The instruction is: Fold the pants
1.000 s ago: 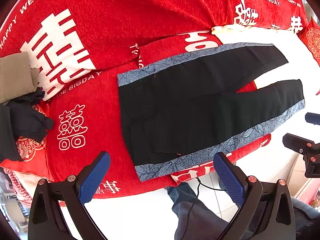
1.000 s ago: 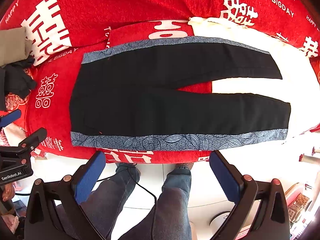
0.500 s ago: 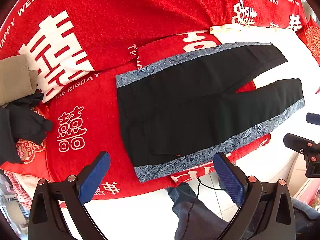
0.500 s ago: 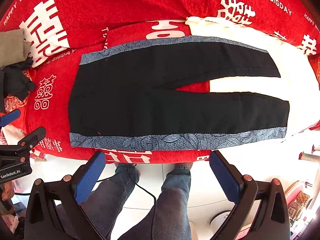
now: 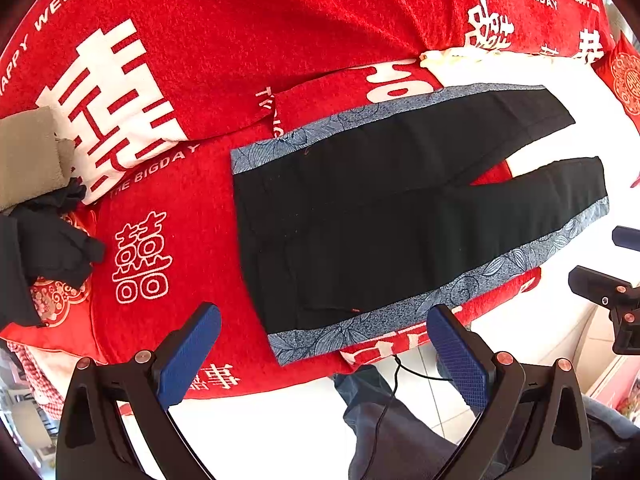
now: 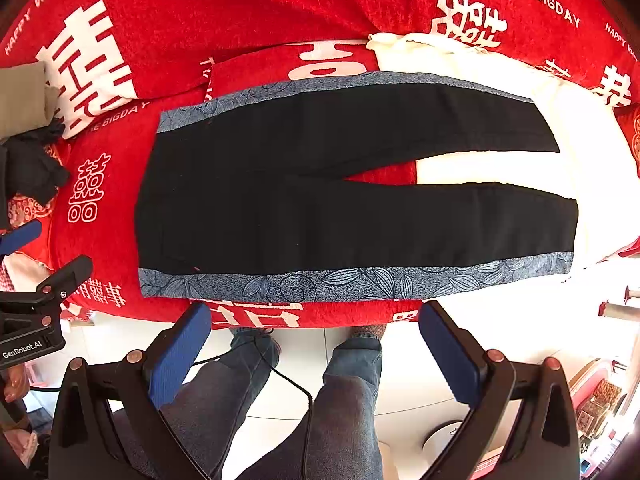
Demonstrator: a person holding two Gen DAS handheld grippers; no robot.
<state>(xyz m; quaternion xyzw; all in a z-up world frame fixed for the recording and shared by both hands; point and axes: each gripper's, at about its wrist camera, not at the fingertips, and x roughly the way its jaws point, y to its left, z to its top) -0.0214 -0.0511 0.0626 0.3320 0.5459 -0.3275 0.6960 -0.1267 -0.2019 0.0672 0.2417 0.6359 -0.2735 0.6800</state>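
Black pants [image 5: 380,216] with blue leaf-patterned side stripes lie flat and spread on a red bed cover [image 5: 240,40], waist to the left, legs apart to the right. They also show in the right wrist view [image 6: 340,196]. My left gripper [image 5: 324,344] is open and empty, held above the near waist corner at the bed's front edge. My right gripper [image 6: 314,340] is open and empty, held off the bed's front edge below the near leg's blue stripe [image 6: 360,280]. Each gripper shows at the edge of the other's view.
A dark garment [image 5: 44,248] and a folded tan cloth [image 5: 24,156] lie at the left of the bed. A white sheet [image 6: 520,152] lies under the pant legs. The person's jeans-clad legs [image 6: 332,400] stand on the tiled floor below.
Both views have shifted only slightly; the pants lie as before and both grippers stay open.
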